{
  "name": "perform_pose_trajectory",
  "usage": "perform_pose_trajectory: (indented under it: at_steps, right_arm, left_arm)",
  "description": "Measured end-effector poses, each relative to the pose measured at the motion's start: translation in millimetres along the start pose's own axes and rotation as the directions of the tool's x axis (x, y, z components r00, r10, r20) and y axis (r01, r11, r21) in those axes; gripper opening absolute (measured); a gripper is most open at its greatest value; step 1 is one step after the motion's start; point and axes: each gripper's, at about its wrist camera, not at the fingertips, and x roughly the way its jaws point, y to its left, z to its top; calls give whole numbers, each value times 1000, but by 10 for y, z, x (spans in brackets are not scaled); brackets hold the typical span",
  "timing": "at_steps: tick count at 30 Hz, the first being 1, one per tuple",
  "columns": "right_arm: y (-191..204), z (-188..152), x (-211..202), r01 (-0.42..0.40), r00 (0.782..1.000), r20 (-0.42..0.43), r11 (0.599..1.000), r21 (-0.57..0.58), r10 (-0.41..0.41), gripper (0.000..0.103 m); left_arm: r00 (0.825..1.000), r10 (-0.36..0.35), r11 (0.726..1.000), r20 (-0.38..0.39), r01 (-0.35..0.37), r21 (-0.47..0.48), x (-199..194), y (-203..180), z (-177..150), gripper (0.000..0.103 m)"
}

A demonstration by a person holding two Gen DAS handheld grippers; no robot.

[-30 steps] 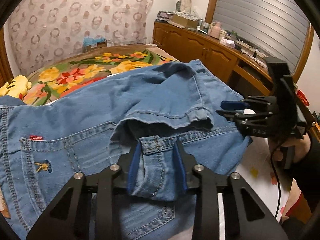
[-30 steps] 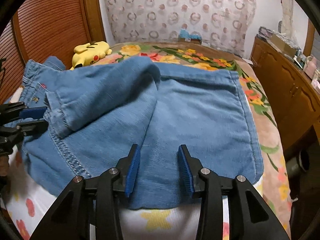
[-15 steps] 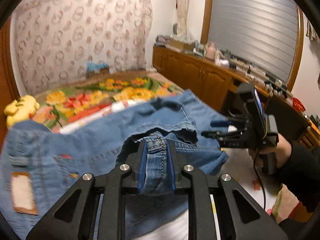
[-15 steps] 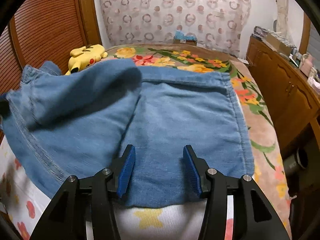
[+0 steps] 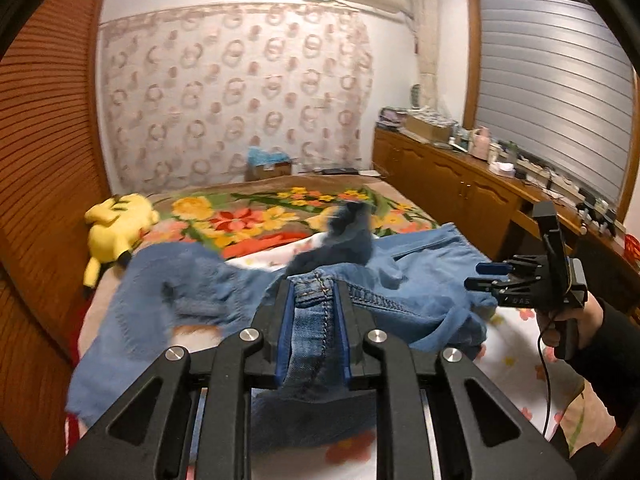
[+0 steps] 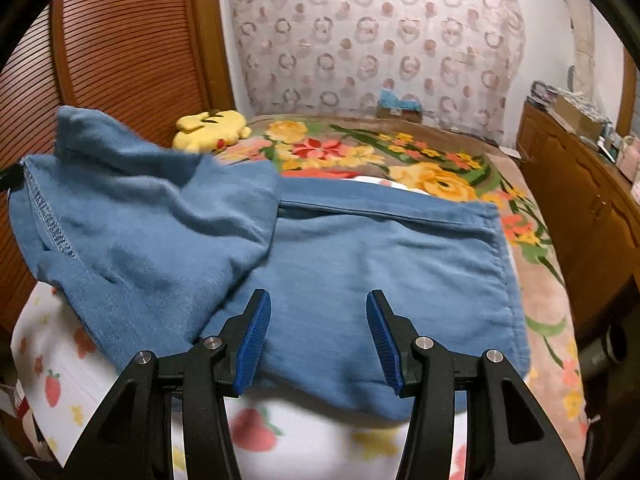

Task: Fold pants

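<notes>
Blue denim pants (image 6: 360, 264) lie across the near end of the bed. My left gripper (image 5: 313, 308) is shut on a thick seamed fold of the pants (image 5: 316, 320) and holds it up off the bed, so the cloth hangs blurred to the left (image 5: 168, 296). In the right wrist view that raised part (image 6: 132, 208) bulges at the left over the flat part. My right gripper (image 6: 318, 328) stands open just above the near edge of the flat denim, nothing between its blue pads (image 6: 256, 332). It also shows at the right of the left wrist view (image 5: 486, 276), held by a hand (image 5: 576, 320).
A yellow plush toy (image 5: 114, 228) lies at the far left of the flowered blanket (image 5: 248, 216). A white printed sheet (image 6: 100, 364) covers the near end of the bed. A wooden slatted wall (image 6: 120, 40) runs on the left and a cluttered wooden cabinet (image 5: 460, 184) on the right.
The left gripper closed on the seamed fold and lifted it, swinging the pants up and toward the left. The right gripper widened slightly and rose a little.
</notes>
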Motion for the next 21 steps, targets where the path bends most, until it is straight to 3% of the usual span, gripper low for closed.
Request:
perform_pose_trajectory:
  at_steps: [5,12,15,17,21]
  right_arm:
    - [4,-84,128,-26,1000,-14,999,-29,26,52]
    - [16,-71,229,-57,997,-51,997,-54,54,52]
    - [45,-30,182,-65,997,-48,996,-59,62,52]
    - [32,-4,150,-72,997,-44,996,-57,70,52]
    - [63,-7,104,-83,996,-36,995,-54,82,52]
  left_arm:
    - [995,55,998,-84,-57,-21,76,202,-340,20]
    - [985,59,997,-163,-67,-39,270,262,-594,22]
    - [984,65,997,-167,-73,-39,297,282,-551,30]
    - [985,71,996,-159,-79,-42,289,316,-518,46]
    - [987,71,996,-141,-78,-44,282,379,-427,55]
